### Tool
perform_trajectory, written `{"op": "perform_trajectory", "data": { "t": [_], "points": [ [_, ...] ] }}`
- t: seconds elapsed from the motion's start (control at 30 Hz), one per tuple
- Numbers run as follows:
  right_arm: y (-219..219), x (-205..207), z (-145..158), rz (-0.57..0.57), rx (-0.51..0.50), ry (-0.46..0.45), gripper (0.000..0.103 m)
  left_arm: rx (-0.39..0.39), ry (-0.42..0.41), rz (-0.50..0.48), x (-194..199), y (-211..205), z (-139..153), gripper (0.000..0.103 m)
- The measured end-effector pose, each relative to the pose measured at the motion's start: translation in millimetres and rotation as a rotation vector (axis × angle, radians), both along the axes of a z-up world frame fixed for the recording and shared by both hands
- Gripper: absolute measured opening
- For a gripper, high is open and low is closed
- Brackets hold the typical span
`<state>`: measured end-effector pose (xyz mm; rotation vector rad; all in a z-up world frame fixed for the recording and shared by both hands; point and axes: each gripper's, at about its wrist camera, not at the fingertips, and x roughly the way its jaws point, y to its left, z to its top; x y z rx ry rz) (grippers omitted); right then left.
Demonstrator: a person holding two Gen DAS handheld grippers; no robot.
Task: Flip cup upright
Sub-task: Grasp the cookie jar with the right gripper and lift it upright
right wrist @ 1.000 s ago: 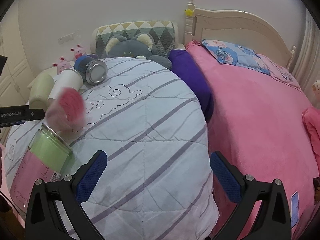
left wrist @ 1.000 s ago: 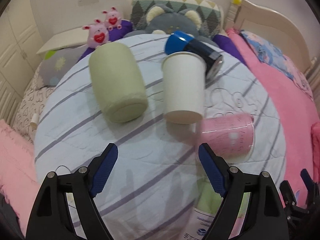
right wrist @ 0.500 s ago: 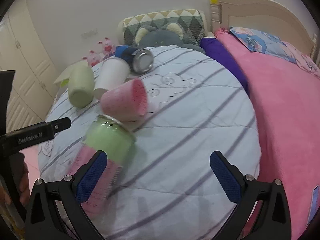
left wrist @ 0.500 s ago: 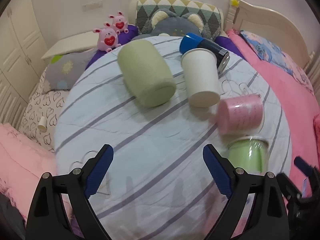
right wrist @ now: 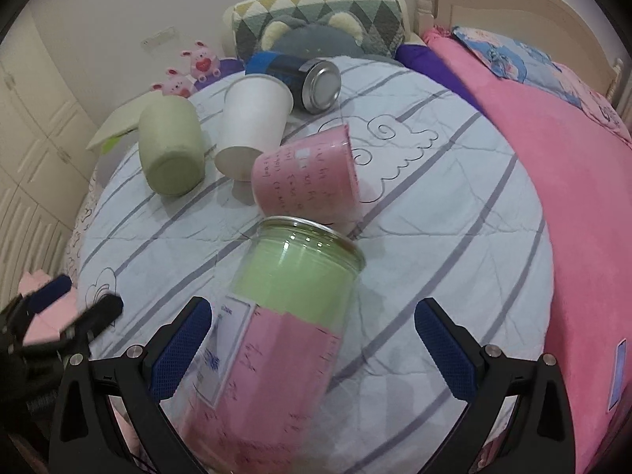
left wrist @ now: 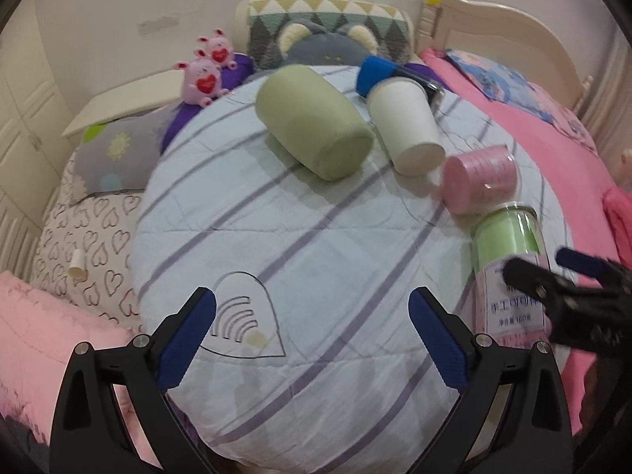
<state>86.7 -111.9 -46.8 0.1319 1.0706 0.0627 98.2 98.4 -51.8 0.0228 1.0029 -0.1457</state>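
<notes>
Cup (right wrist: pixel 308 173) sideways — beside jar (right wrist: pixel 292 288)

You are working in a home bedroom: a cream headboard (left wrist: pixel 497 35) stands at the upper right of the frame, a pink bedspread (right wrist: pixel 568 181) covers the bed, plush pigs (left wrist: pixel 205 75) and a patterned pillow (left wrist: pixel 328 19) sit near the top, and white wardrobe doors (right wrist: pixel 27 158) line the left edge.
</notes>
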Motion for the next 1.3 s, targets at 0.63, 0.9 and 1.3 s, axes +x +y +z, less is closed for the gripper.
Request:
{"op": "perform_trajectory", "data": {
  "t": [0.63, 0.9, 1.3],
  "points": [
    [-2.8, 25.2, -7.2, -0.026, 0.061, 0.023, 0.077, -0.038, 0.068, -0.083, 8.0, -11.3, -22.1, 0.1],
    [2.0, 12.4, 26.5, 0.021, 0.026, -0.125, 0.077, -0.054, 0.025, -0.042, -0.1, -5.7, -5.2, 0.1],
    [26.7, -25.4, 49.9, 0.149, -0.146, -0.407, 0.077, -0.066, 0.003, 0.038, -15.7, 1.5, 4.2, 0.1]
  ]
}}
